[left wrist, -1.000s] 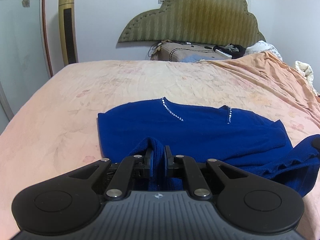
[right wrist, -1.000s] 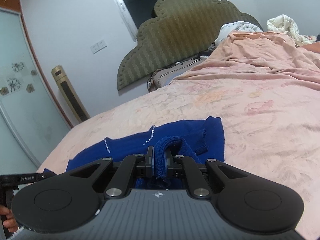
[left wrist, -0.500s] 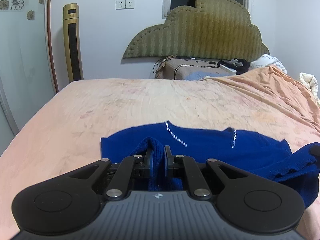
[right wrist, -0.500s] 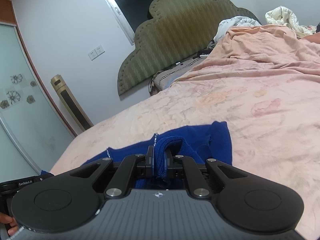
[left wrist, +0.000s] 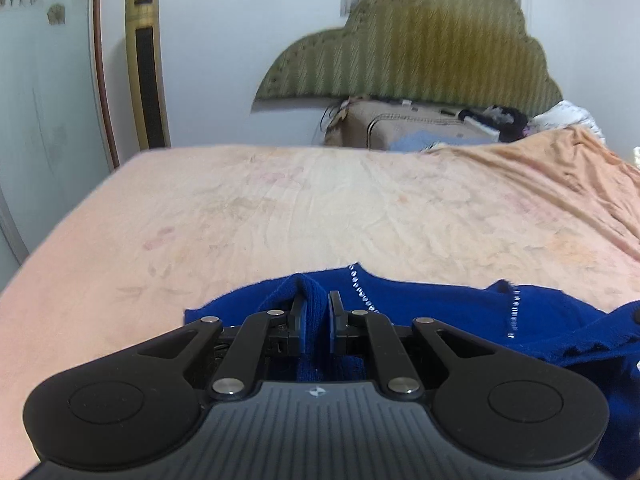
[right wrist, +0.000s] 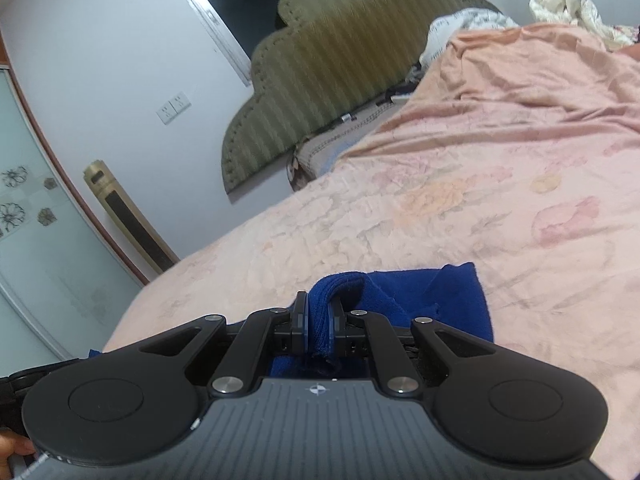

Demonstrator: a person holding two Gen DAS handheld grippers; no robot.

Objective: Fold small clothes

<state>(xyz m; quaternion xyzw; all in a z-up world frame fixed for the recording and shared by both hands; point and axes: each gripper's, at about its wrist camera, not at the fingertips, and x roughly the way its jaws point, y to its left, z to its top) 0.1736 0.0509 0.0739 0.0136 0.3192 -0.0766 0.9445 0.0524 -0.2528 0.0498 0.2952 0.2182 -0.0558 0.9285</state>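
I see the blue sweater (left wrist: 440,312) bunched low in both views, right at my fingertips, lying on the peach floral bedsheet (left wrist: 320,208). The left gripper (left wrist: 318,322) is clamped on a raised fold of its knit; the cloth stands up between the two pads and drops back under the tool. Just right of those fingers runs a line of small silver studs (left wrist: 362,290) along the neckline, and a second line (left wrist: 515,312) sits farther right. Beyond that, at the right edge of this view, a scalloped hem of the same sweater hangs higher; I cannot tell from here what lifts it.

The right gripper (right wrist: 318,324) is likewise pinched tight on a thick roll of the sweater (right wrist: 420,300), with a flat blue flap spreading right of and ahead of its fingers onto the sheet. At the lower left corner of that view I make out fingertips of a hand (right wrist: 16,446) and the dark body of the other tool.

Ahead of both grippers the sheet stretches to an olive scalloped headboard (left wrist: 420,48) against the wall. Left of it stands a gold tower fan (left wrist: 146,68), and a rumpled pale quilt (right wrist: 576,4) lies far right.
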